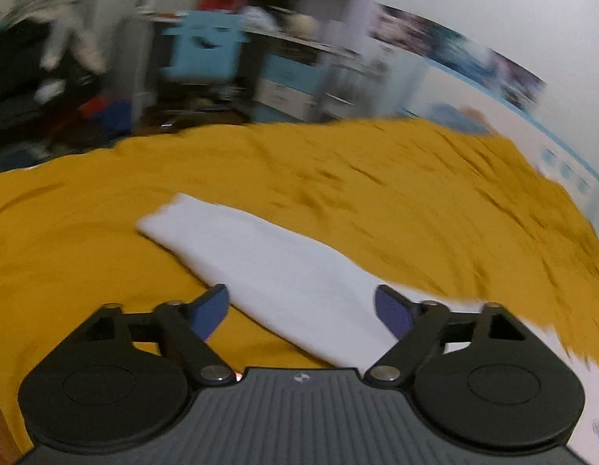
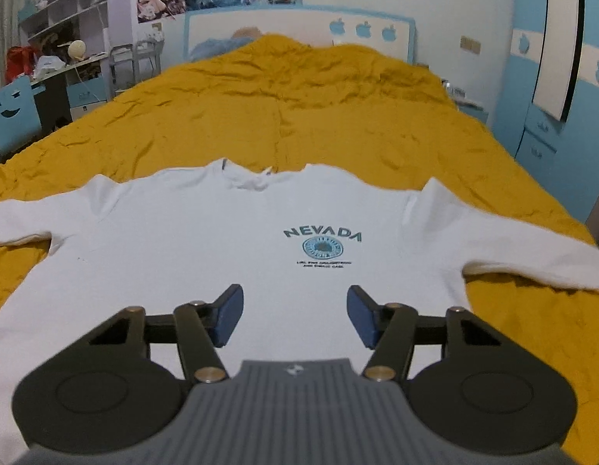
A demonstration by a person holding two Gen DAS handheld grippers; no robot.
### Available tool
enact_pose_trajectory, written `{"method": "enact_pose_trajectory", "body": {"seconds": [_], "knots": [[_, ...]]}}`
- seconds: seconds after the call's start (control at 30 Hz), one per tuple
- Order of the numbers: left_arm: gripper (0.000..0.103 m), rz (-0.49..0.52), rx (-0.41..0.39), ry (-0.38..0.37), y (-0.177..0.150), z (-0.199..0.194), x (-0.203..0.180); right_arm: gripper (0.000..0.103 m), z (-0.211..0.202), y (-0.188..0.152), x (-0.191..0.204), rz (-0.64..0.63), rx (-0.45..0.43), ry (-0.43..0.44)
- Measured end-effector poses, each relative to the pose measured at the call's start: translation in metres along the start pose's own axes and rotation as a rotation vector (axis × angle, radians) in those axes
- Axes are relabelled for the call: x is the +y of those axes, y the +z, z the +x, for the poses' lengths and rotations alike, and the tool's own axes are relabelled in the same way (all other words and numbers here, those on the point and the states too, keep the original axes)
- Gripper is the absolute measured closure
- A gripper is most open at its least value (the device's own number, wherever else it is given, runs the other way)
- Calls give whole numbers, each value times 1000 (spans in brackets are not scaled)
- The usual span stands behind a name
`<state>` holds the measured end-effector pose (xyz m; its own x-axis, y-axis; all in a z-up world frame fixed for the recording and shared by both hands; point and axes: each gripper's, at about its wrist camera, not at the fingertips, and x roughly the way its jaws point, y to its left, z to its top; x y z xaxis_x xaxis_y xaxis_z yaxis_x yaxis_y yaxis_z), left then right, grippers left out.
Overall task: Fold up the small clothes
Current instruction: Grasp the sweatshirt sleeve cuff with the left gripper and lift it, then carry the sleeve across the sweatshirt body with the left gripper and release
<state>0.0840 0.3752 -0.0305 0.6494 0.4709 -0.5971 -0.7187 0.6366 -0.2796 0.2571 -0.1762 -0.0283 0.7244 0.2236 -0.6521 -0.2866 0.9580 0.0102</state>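
Observation:
A white long-sleeved sweatshirt (image 2: 175, 248) with a blue NEVADA print (image 2: 322, 235) lies spread flat, front up, on a mustard-yellow bedspread (image 2: 299, 108). Both its sleeves stretch out sideways. My right gripper (image 2: 295, 319) hovers open over the lower chest of the shirt, nothing between its blue pads. In the blurred left wrist view, the shirt's left sleeve (image 1: 260, 259) runs diagonally across the bedspread (image 1: 377, 178). My left gripper (image 1: 301, 312) stands open above the sleeve where it meets the body, and its pads do not press on the cloth.
A white and blue headboard (image 2: 299, 27) ends the bed at the far side. A desk with shelves (image 2: 55, 58) and a blue chair (image 2: 12, 112) stand to the left, and a blue wardrobe (image 2: 563, 89) stands to the right. Dark clutter (image 1: 47, 97) lies beyond the bed's edge.

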Motion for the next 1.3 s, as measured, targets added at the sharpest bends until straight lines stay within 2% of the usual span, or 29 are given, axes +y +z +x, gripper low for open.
{"method": "enact_pose_trajectory", "body": {"seconds": [0.1,0.3,0.43,0.47,0.5,0.53,0.57,0.67,0.77,0.87,1.0,1.1,1.17,1.23,1.3], "knots": [[13,-104,5,67,15,21,36,47,15,7,3,9,29,21],[16,-385,112,56,26,67,88,48,32,15,33,-74,35,62],[19,-396,88,50,28,72,102,48,38,20,44,-78,31,69],[33,-390,92,50,27,71,101,48,40,21,47,-82,32,70],[44,-372,93,45,27,71,100,48,41,22,49,-87,33,73],[69,-344,100,43,28,74,95,48,41,22,51,-94,34,78],[85,-318,104,36,29,73,93,48,42,21,53,-102,36,82],[91,-282,76,20,38,78,83,49,44,20,57,-113,45,89],[92,-222,13,-27,50,60,61,49,43,19,57,-108,43,95],[92,-105,-51,-91,60,28,22,50,42,19,55,-103,36,100],[92,116,-109,-170,59,-21,-55,52,41,18,52,-85,32,106],[92,320,-139,-199,36,-50,-123,52,38,17,50,-66,16,120],[92,420,-149,-226,14,-61,-163,52,35,17,47,-54,3,130],[92,476,-123,-284,-10,-66,-202,52,31,15,44,-43,-7,134],[92,520,-65,-354,-40,-68,-236,52,29,13,41,-29,-9,131]]}}
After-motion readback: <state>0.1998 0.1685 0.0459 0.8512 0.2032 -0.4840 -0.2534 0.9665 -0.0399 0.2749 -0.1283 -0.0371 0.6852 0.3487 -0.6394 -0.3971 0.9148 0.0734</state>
